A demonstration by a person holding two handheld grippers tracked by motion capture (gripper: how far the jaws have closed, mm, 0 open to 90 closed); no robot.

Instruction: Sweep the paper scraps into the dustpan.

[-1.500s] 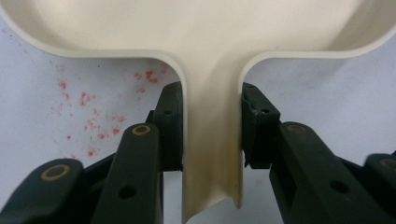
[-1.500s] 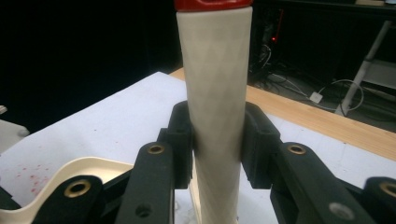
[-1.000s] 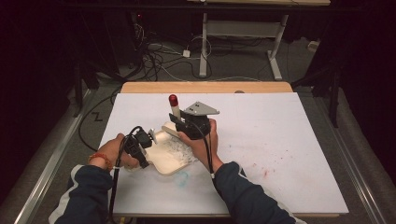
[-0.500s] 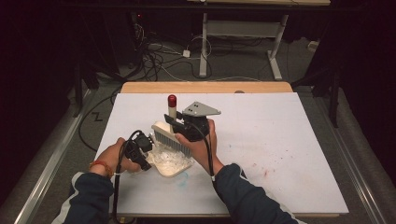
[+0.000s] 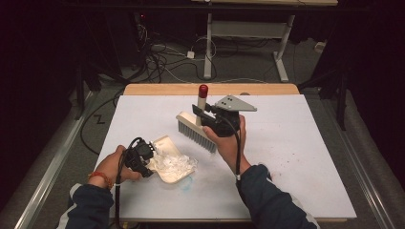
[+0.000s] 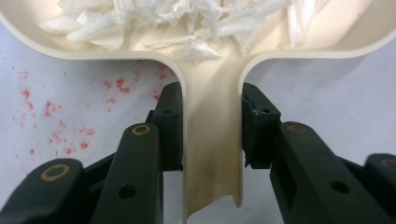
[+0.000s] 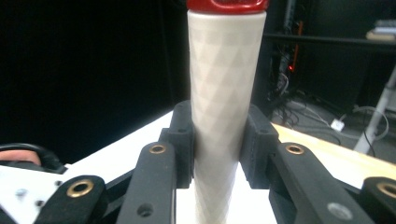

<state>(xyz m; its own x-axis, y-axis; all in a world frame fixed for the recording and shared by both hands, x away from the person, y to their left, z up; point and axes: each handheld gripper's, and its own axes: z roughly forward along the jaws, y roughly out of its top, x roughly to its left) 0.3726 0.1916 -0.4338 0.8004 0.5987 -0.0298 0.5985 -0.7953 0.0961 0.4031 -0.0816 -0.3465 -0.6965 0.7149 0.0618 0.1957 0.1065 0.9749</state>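
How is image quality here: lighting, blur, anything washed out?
High view: table lit, room behind nearly black. Left gripper view: sharp, paper scraps in the dustpan slightly washed out. Right gripper view: brush handle crisp, background dim and soft, foreground tongs a little blurred.

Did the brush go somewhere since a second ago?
Yes. The brush has lifted up off the dustpan and swung toward the table's far edge, gripped by the right gripper.

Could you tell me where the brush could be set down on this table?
The right half of the white table, beyond the right gripper holding the brush, is bare. It is crowded near the dustpan of paper scraps in the left gripper.
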